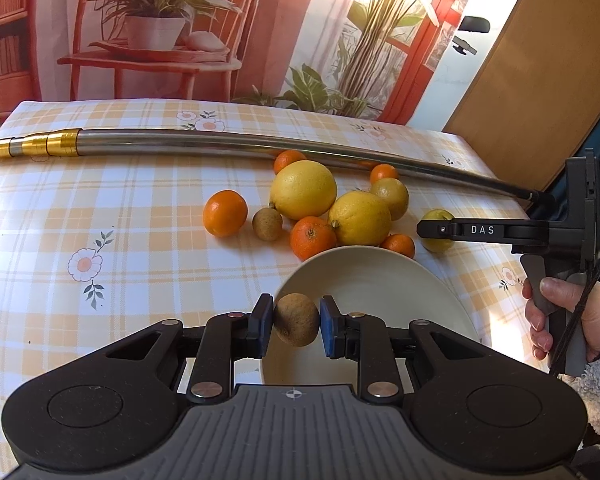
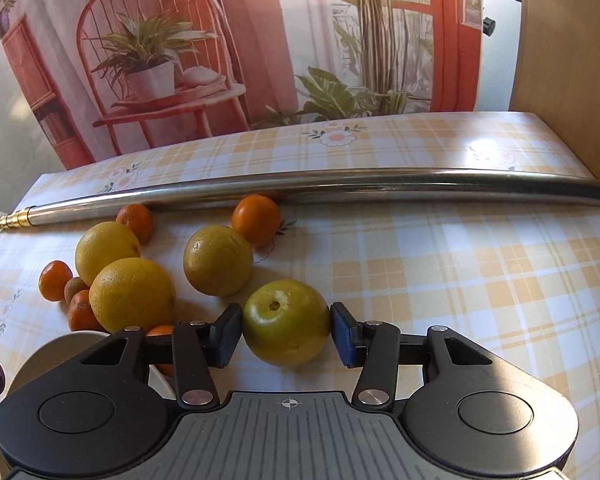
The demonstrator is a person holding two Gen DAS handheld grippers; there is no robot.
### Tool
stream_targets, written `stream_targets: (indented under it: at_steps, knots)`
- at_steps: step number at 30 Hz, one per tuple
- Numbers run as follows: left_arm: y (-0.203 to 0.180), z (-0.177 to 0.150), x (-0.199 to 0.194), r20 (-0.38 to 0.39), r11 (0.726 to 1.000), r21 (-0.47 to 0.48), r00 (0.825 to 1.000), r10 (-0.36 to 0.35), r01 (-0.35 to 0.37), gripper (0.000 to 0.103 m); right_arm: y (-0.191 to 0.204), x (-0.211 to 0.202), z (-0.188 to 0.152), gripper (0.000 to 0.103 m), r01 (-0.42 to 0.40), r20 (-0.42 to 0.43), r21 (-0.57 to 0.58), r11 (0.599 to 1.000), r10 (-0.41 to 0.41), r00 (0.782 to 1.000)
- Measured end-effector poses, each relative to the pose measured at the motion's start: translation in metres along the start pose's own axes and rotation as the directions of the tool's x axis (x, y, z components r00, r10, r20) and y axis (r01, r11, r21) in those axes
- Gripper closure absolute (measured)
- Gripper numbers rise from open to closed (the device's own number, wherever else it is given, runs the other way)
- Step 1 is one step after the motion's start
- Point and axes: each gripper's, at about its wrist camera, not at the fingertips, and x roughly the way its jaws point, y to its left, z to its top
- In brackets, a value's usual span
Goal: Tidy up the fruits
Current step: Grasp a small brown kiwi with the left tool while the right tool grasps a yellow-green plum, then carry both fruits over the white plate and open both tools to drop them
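My left gripper (image 1: 296,315) is shut on a small brown fruit (image 1: 297,322) and holds it over the near rim of a cream plate (image 1: 380,280). In the right wrist view my right gripper (image 2: 286,320) has its blue pads pressed to both sides of a green-yellow fruit (image 2: 284,340) that sits on the checked tablecloth. Seen side-on in the left wrist view, the right gripper (image 1: 430,229) is held by a hand (image 1: 560,312) just right of the plate. Beyond the plate lie three yellow fruits (image 1: 303,189), several mandarins (image 1: 225,213) and another small brown fruit (image 1: 267,223).
A long metal tube (image 1: 260,145) with gold rings at its left end lies across the table behind the fruit pile. A printed backdrop hangs past the table's far edge. The plate (image 2: 60,354) shows at the lower left of the right wrist view.
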Motion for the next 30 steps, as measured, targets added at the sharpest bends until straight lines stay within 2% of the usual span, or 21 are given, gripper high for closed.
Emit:
stream_targets:
  at_steps: [7,14,30]
  knots:
    - [-0.002,-0.003,-0.003,-0.008,1.0,0.017,1.0,-0.012,0.012,0.077,0.009,-0.037,-0.002,0.059,-0.025,0.041,-0.033,0.999,0.026,0.999]
    - [-0.003,-0.007,-0.004,-0.017,0.999,0.036,1.0,-0.008,0.009,0.077,0.03,-0.068,-0.009,0.059,-0.082,0.03,-0.085,0.993,0.085,0.996]
    - [-0.015,-0.016,-0.003,-0.046,0.995,0.101,0.999,-0.003,0.007,0.077,0.065,-0.073,-0.047,0.059,-0.147,-0.079,-0.198,0.969,0.134,0.988]
